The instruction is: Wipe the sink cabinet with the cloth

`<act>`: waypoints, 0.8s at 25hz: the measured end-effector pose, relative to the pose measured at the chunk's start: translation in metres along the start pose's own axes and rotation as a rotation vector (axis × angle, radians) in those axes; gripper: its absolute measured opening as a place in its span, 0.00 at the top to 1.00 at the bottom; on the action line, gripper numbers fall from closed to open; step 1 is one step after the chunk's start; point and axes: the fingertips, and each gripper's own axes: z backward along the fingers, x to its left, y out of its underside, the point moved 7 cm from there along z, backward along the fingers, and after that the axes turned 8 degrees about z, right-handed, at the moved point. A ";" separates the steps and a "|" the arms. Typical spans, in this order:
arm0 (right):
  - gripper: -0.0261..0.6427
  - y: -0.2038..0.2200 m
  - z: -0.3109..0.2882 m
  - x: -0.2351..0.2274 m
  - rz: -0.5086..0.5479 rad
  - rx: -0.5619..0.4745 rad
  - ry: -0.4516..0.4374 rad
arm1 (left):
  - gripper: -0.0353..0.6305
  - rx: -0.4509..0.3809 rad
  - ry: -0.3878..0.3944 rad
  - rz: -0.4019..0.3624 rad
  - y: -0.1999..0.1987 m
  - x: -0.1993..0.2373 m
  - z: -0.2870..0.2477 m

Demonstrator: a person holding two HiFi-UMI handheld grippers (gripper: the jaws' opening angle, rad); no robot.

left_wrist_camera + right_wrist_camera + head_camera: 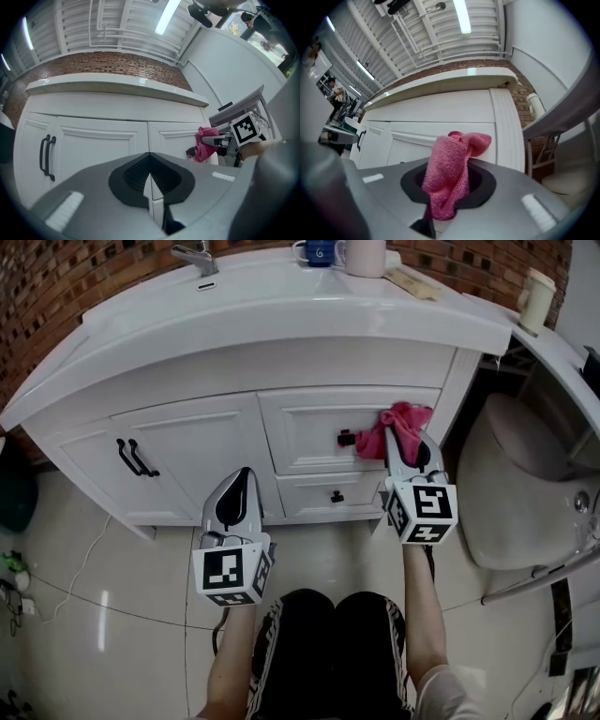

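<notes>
Nearest are the person's dark shorts (328,652) and two forearms reaching toward the cabinet (202,442). The left gripper (246,474) hangs in front of the cabinet's middle, where the double door meets the drawers, and is clear of the front. Its fingers (140,169) are pressed together with nothing between them.

The right gripper (401,439) is raised to the cabinet's upper drawer (305,427). Its fingers are clamped on the cloth (451,180), a bunched pink strip. The cloth's long axis runs along the fingers and points at the cabinet. Its free end folds over toward the cabinet's right edge. From the head view the cloth (405,420) lies against the upper drawer's right part, just right of the black knob (345,438). The lower drawer (314,495) sits below, with its own knob.

Two black handles (136,457) stand on the cabinet's left door. On top of the cabinet, the white bench (281,306) carries a tap (199,256), a blue mug (317,251) and a white cup (364,256). A toilet (516,484) stands to the cabinet's right, and a brick wall (56,277) rises behind the cabinet.
</notes>
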 end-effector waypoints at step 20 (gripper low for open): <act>0.86 0.013 -0.038 0.204 0.128 0.042 -0.412 | 0.93 -0.033 -0.079 0.000 0.002 0.027 0.014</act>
